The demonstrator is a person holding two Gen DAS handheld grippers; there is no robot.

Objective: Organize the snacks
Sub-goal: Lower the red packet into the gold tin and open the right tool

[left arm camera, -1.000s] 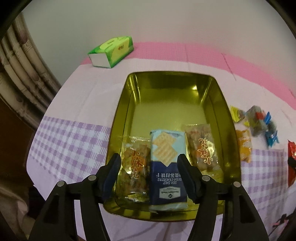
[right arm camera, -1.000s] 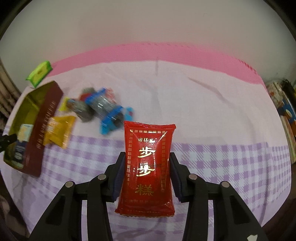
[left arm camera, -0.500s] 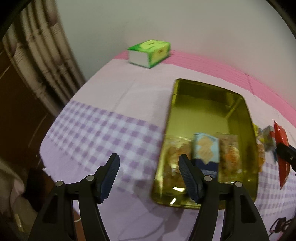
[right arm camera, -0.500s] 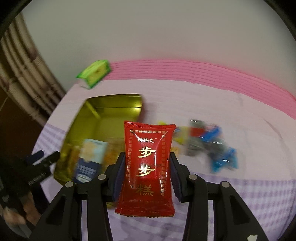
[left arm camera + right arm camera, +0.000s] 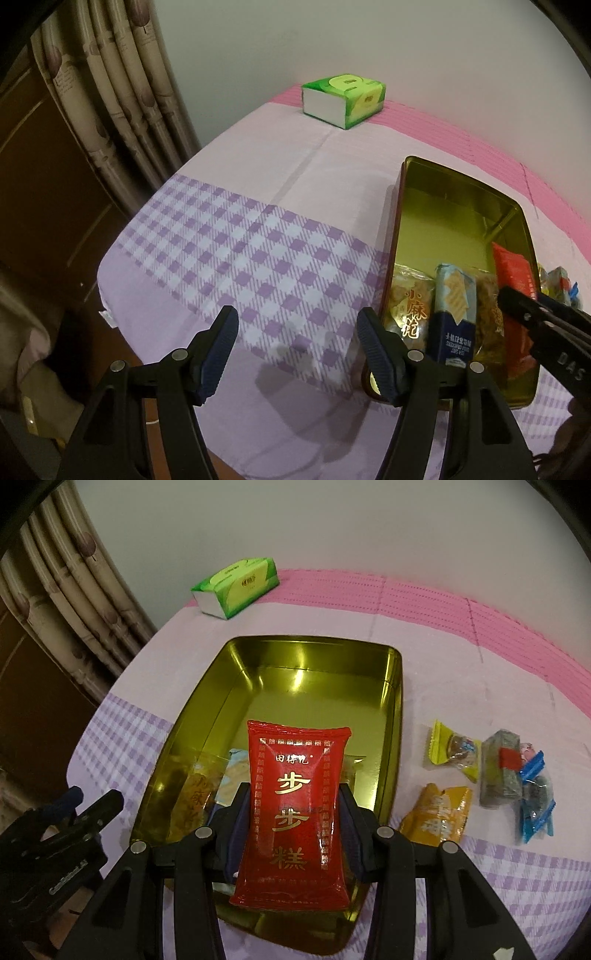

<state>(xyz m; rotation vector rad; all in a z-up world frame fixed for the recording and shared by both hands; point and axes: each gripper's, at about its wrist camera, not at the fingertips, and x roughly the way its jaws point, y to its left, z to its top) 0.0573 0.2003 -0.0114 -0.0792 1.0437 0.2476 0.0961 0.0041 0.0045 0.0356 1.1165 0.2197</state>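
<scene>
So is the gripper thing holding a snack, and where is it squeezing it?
Yes. The right gripper holds the red packet, its fingers pinching the two long sides near the middle, above the tin. The left gripper holds nothing.

Left gripper (image 5: 297,338) hangs with jaws spread wide, nothing between them, angled down and forward. Right gripper (image 5: 293,816) is clamped on a red packet (image 5: 293,797), both pads pressing its sides, pointing forward and down, just right of the left one.
</scene>
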